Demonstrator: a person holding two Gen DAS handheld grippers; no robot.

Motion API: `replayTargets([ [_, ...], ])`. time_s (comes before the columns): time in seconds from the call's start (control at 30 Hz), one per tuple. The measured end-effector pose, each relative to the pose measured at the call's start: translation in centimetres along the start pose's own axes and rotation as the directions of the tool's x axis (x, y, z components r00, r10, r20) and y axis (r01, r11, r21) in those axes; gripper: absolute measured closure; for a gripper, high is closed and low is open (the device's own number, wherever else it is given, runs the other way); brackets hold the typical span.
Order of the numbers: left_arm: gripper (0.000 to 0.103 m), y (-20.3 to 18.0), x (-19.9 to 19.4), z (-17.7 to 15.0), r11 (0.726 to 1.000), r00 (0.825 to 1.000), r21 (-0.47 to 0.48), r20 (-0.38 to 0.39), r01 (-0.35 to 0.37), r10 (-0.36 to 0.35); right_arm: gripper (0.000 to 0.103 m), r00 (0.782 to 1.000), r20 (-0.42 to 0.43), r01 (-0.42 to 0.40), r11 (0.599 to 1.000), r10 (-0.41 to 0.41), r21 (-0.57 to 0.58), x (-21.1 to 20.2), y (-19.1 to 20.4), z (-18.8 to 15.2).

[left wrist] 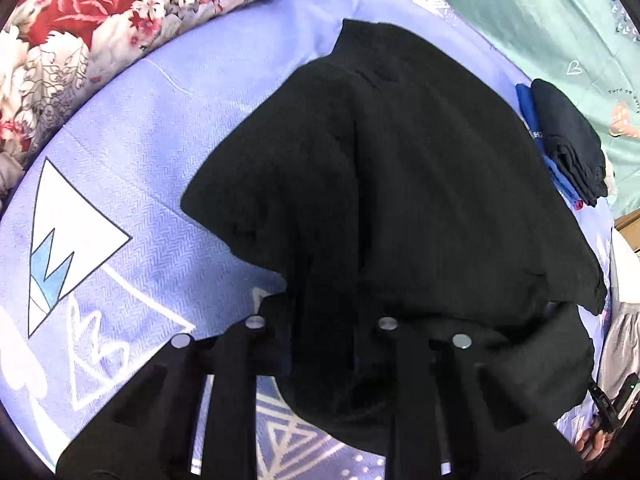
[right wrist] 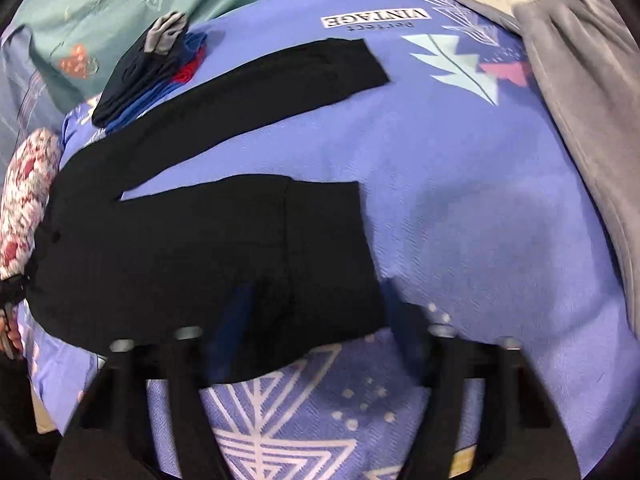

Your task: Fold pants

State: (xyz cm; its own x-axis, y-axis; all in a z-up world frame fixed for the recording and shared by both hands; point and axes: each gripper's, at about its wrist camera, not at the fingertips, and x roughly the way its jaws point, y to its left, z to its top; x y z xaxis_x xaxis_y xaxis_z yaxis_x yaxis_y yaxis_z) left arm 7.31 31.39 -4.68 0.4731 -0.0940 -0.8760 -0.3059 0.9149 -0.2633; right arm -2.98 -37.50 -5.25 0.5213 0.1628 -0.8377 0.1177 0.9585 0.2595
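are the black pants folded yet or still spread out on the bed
Spread out. In the right wrist view the black pants lie flat on the blue sheet, both legs apart in a V.

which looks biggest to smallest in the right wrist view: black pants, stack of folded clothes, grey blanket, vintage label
1. black pants
2. grey blanket, partly cut off by the frame
3. stack of folded clothes
4. vintage label
Farther things look smaller here.

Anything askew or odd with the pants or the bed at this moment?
The black pants lie with their legs splayed in a V on the blue sheet, the far leg running off toward the stack of folded clothes. The near leg's end looks doubled back. Nothing looks spilled or damaged.
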Motion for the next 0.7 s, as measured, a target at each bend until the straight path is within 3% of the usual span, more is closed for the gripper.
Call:
replayTargets([
  [0.03, 0.086, -0.1, -0.2, -0.1, 1.0, 1.0, 0.005, 0.006, 0.001, -0.001, 0.082, 1.0, -0.001, -0.031, 1.0, 0.031, 0.006, -0.1, -0.1, 0.0],
  [0.1, 0.086, 0.0, -0.5, -0.3, 1.0, 1.0, 0.003, 0.009, 0.015, -0.015, 0.097, 0.997, 0.035, -0.067, 0.997, 0.066, 0.025, -1.1, -0.8, 0.0],
  [0.17, 0.078, 0.4, -0.5, -0.2, 1.0, 1.0, -0.013, 0.007, 0.018, -0.018, 0.097, 0.991, 0.106, -0.093, 0.994, 0.086, 0.063, -3.4, -2.3, -0.2],
  [0.2, 0.064, 1.2, -0.7, -0.3, 0.999, 1.0, -0.042, 0.01, 0.017, -0.016, 0.101, 0.986, 0.137, -0.106, 0.991, 0.094, 0.083, -4.5, -3.0, -0.2],
  [0.23, 0.034, 2.0, -0.9, -0.3, 0.998, 1.0, -0.066, 0.013, 0.015, -0.014, 0.102, 0.98, 0.169, -0.122, 0.987, 0.104, 0.102, -5.8, -3.7, -0.3],
  [0.3, 0.017, 3.3, -1.6, -0.3, 0.994, 0.999, -0.113, 0.035, -0.01, 0.014, 0.102, 0.969, 0.208, -0.165, 0.977, 0.135, 0.132, -7.9, -5.1, -0.5],
  [0.4, 0.015, 5.3, -2.2, 0.2, 0.988, 0.999, -0.153, 0.041, -0.007, 0.014, 0.101, 0.97, 0.19, -0.179, 0.974, 0.151, 0.138, -9.0, -5.7, -1.4],
  [0.47, 0.012, 6.0, -1.3, 0.3, 0.985, 1.0, -0.175, 0.01, 0.007, -0.005, 0.093, 0.981, 0.147, -0.148, 0.979, 0.128, 0.138, -8.1, -5.6, -2.1],
  [0.53, 0.01, 4.9, -0.8, 0.5, 0.99, 0.999, -0.134, 0.023, -0.033, 0.036, 0.052, 0.987, 0.113, -0.135, 0.977, 0.117, 0.166, -6.7, -5.6, -2.4],
  [0.6, 0.012, 3.3, 0.0, 0.8, 0.995, 0.998, -0.086, 0.022, -0.05, 0.052, 0.048, 0.992, 0.072, -0.117, 0.973, 0.105, 0.2, -4.7, -5.4, -2.7],
  [0.67, 0.031, 2.1, -0.1, 0.9, 0.997, 0.997, -0.053, 0.043, -0.057, 0.059, 0.043, 0.992, 0.037, -0.125, 0.972, 0.12, 0.198, -3.4, -4.6, -2.7],
  [0.7, 0.056, 1.3, -0.1, 0.9, 0.998, 0.998, -0.036, 0.042, -0.049, 0.05, 0.037, 0.994, 0.044, -0.106, 0.979, 0.1, 0.175, -3.2, -3.8, -2.5],
])
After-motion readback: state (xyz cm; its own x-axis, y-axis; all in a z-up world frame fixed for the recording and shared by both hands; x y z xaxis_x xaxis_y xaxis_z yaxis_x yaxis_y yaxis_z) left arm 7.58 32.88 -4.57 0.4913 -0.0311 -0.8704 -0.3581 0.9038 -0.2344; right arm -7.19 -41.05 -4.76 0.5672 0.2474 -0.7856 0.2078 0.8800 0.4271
